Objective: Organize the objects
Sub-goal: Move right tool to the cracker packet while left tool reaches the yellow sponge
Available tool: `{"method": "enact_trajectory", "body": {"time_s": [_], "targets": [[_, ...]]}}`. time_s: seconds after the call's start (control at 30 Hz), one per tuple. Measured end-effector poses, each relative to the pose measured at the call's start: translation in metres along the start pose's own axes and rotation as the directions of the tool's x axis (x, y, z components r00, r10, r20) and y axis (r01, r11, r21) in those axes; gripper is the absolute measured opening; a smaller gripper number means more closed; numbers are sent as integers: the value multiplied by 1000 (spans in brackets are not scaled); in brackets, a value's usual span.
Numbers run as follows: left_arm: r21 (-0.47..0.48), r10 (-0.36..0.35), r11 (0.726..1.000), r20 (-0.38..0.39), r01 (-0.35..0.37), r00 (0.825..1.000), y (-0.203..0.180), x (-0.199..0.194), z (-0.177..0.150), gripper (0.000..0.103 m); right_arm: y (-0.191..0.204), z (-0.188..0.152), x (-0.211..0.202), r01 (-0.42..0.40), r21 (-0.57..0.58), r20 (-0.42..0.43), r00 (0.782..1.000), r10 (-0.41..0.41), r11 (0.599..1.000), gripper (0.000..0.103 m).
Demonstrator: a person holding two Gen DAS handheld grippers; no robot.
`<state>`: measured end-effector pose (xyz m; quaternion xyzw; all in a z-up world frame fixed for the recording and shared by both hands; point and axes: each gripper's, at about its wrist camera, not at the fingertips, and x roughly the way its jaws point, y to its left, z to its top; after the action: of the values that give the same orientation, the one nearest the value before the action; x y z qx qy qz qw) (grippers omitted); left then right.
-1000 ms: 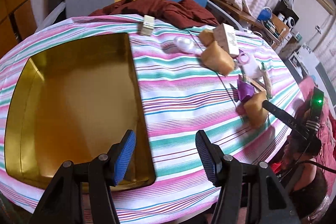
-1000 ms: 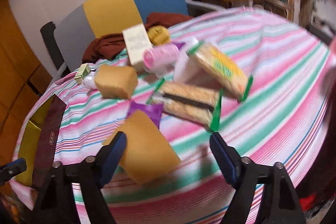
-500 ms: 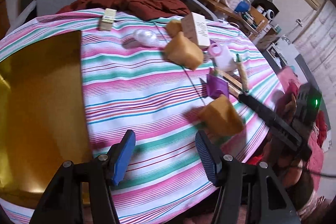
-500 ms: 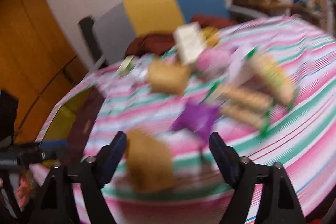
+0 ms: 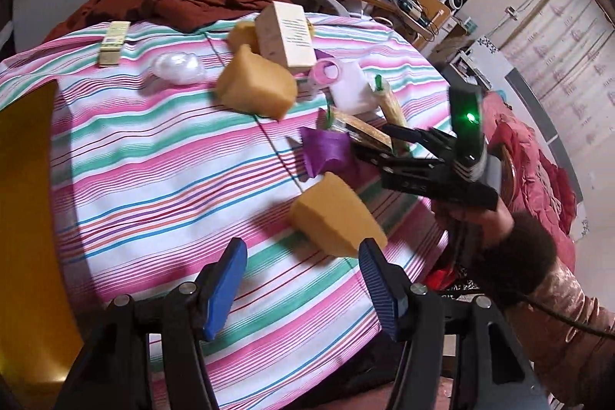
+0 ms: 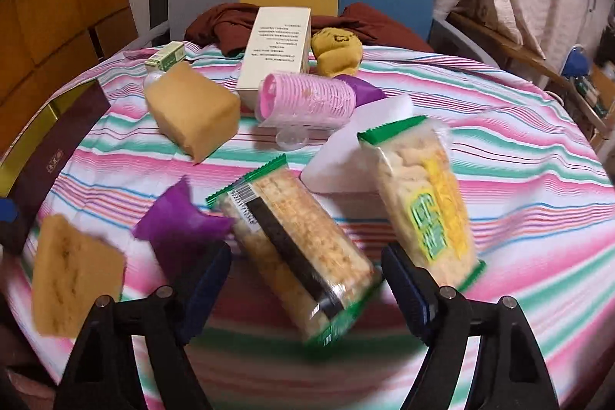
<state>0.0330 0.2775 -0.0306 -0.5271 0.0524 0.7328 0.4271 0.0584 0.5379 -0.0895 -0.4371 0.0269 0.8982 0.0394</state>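
We judge the lower-centre cracker packet light and crushable; our closing right gripper should pinch its long sides, not yet touching.

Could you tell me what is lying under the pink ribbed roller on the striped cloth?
The pink ribbed roller rests on a clear plastic piece and overlaps a white sheet. Whatever else lies under it is covered.

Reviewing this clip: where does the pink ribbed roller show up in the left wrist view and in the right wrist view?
Left wrist view: pink ribbed roller, seen end-on, upper centre, just right of the white printed box.
Right wrist view: pink ribbed roller lying on its side, upper centre, in front of that box.
Shared landmark: the white printed box.
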Motion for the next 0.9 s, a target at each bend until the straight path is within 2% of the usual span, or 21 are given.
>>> {"method": "enact_trajectory", "body": {"time_s": [0.1,0.13,0.2,0.33,0.43,0.53,0.73,0.9], "targets": [[8,-6,1000,-33,7,999,-5,10,4,63,-5,1,10,-24,44,8,1000,24,999,77],[12,-4,1000,-50,4,999,-8,14,5,67,-5,-1,12,-31,63,10,1000,30,998,75],[11,-10,1000,-72,11,997,-10,22,8,72,-2,-5,12,-10,86,36,999,7,996,70],[-30,-61,998,-120,58,991,-14,41,11,72,6,-10,4,35,143,71,996,-45,989,59],[-66,-85,995,-138,76,987,-17,54,16,72,9,-19,-3,83,189,96,990,-103,978,56],[-59,-71,996,-136,63,988,-22,63,20,72,9,-29,-6,121,215,126,981,-150,969,55],[-34,31,999,-108,-35,994,-19,80,20,70,9,-32,-7,128,228,158,973,-166,965,55],[-113,-86,990,-41,81,995,3,77,10,64,13,-35,-5,151,219,168,967,-190,964,55]]}}
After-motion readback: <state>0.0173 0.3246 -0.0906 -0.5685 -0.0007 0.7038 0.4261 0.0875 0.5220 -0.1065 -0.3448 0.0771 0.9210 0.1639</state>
